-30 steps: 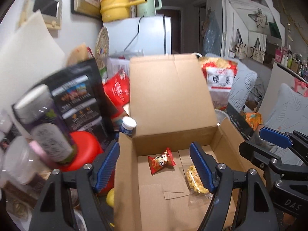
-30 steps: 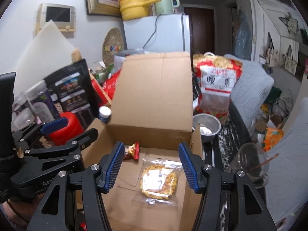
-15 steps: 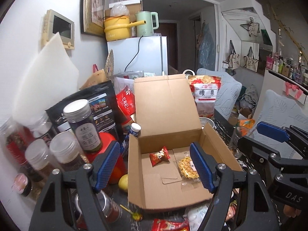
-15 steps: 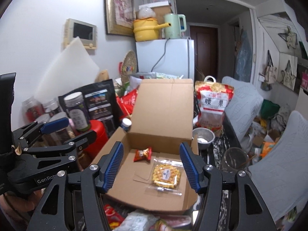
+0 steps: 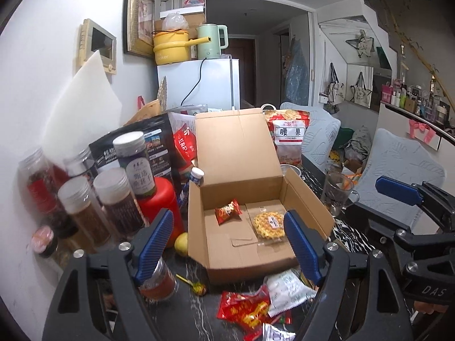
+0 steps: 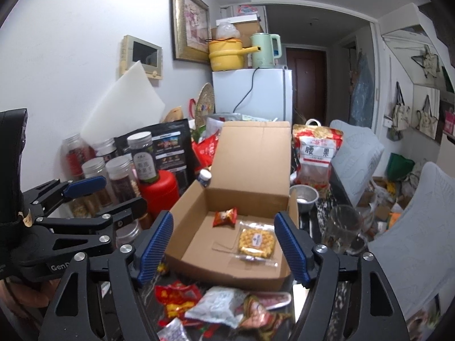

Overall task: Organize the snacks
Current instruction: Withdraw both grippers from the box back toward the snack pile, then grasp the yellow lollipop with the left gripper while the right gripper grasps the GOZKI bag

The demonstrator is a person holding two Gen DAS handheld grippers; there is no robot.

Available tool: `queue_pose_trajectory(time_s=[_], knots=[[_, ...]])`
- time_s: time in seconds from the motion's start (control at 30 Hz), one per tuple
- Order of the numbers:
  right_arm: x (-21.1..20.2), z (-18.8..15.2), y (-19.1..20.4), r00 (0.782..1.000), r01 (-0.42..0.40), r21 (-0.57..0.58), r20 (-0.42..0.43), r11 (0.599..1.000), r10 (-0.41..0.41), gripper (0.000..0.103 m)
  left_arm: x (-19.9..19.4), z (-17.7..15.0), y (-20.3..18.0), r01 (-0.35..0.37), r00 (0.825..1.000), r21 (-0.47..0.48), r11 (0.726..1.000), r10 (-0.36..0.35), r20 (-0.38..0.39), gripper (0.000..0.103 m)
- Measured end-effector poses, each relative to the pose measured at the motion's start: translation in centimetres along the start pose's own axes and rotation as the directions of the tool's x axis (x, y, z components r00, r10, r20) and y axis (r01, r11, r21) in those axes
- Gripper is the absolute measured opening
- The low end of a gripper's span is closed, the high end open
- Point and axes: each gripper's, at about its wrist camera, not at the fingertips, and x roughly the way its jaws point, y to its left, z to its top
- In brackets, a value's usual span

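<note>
An open cardboard box stands on the dark table with its lid upright. Inside lie a small red snack packet and a clear pack with a yellow waffle. Loose snacks lie before the box: a red packet and a white packet. My left gripper hangs above these, short of the box, jaws opening, nothing between them. My right gripper hangs beside it on the right, jaws also opening and empty.
Several lidded jars and a red container crowd the left of the box, with a lemon and a lollipop. A glass mug, a metal bowl and a cashew bag stand to the right.
Both grippers have drawn back and up from over the box, so the loose snacks in front of it have come into view. Both pairs of jaws stand wider.
</note>
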Motion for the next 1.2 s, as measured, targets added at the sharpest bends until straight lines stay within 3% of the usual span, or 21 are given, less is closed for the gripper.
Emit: queue_pose_trajectory(time_s=[0.17,0.53,0.93,1.2], knots=[[-0.5,-1.8,0.5,1.0,-0.007,0.006,-0.016,1.0,0.007,0.074,-1.1,-1.9,0.2,0.017,1.0,-0.012,1.0,-0.017,0.003,0.08],[0.4,-6.4,1.3,0.996,-0.011,0.021,-0.083,1.0,0.013,0.074,0.2,-6.0,1.8,0.026,0.997,-0.045,0.999,-0.029,-0.07,0.08],[3.9,-10.8,1.9,0.985,-0.025,0.038,-0.172,0.999,0.031,0.074,4.4,-10.5,3.4,0.021,0.985,-0.092,0.996,-0.036,-0.167,0.08],[6.3,-12.5,1.6,0.977,-0.033,0.07,-0.209,0.997,0.047,0.074,8.8,-12.4,5.0,-0.025,0.975,-0.108,0.994,0.0,-0.224,0.08]])
